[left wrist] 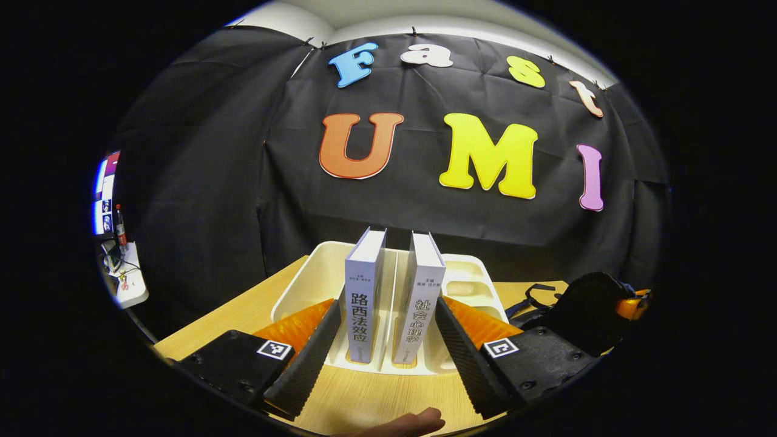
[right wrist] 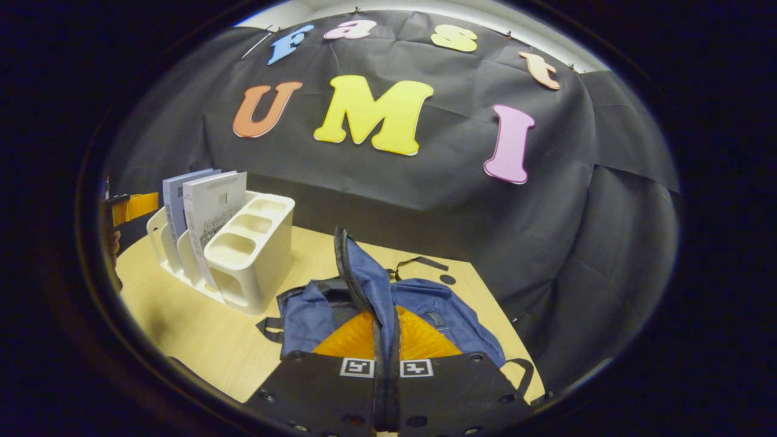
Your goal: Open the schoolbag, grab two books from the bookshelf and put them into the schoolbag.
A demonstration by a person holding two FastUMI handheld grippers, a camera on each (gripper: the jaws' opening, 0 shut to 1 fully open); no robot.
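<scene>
The jaws of the left gripper (left wrist: 382,355) are spread wide apart and are aimed at two books, which are framed between them but not yet touched. The jaws of the right gripper (right wrist: 386,379) are pressed together on the raised flap of the blue schoolbag (right wrist: 425,315), which is held up so that the bag's mouth is kept open on the counter (right wrist: 200,340). Farther off, the left book (left wrist: 366,291) and the right book (left wrist: 422,297) are stood upright in neighbouring slots of the white bookshelf (left wrist: 303,279). The fetching step is judged to be in hand. Next, one book must be closed upon and lifted straight out.
</scene>
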